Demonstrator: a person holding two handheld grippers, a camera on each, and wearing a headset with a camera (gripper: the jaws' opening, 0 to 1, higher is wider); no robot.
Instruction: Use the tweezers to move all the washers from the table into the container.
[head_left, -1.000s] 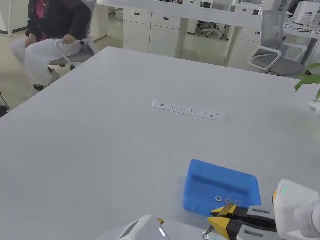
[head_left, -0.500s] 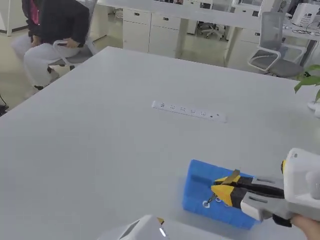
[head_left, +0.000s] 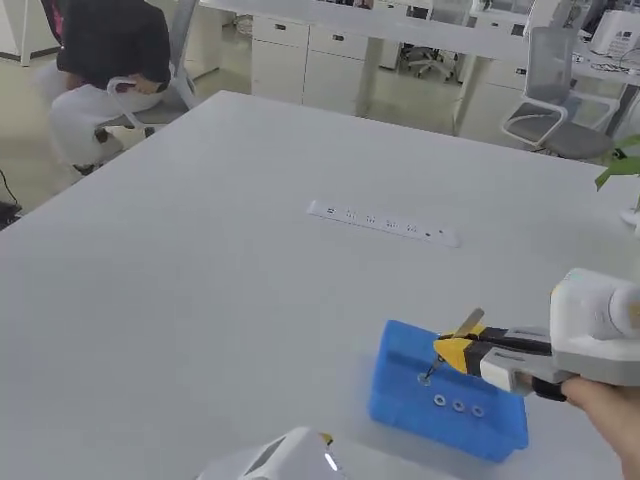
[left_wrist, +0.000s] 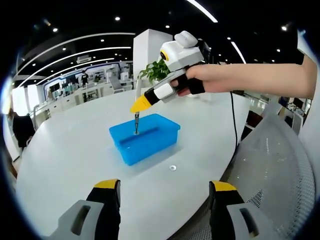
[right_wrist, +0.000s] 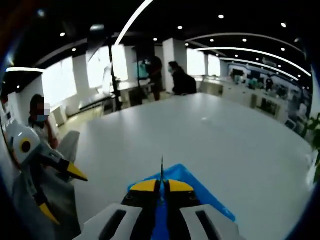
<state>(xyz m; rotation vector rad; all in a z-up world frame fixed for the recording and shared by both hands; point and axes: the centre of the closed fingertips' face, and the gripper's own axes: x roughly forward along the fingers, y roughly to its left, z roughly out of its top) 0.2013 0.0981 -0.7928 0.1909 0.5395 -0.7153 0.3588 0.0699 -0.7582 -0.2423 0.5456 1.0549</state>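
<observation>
A blue container (head_left: 398, 405) stands near the table's front edge, with three washers (head_left: 458, 405) lying inside it. My right gripper (head_left: 452, 350) hovers over its left part, shut on thin tweezers (head_left: 430, 372) that point down into it. I cannot tell whether a washer sits in the tweezer tips. In the right gripper view the tweezers (right_wrist: 161, 170) stick out from the shut right gripper (right_wrist: 161, 186) above the container (right_wrist: 200, 192). My left gripper (left_wrist: 165, 195) is open and holds nothing, short of the container (left_wrist: 150, 145). One washer (left_wrist: 173, 167) lies on the table before it.
A white power strip (head_left: 380, 222) lies flat across the middle of the table. A person (head_left: 100, 50) sits on a chair beyond the far left corner. Office chairs (head_left: 560, 90) and a plant (head_left: 625, 160) stand at the back right.
My right gripper has carried the tweezers from the table's front edge up and away, over the container's left part. The left gripper has stayed put.
</observation>
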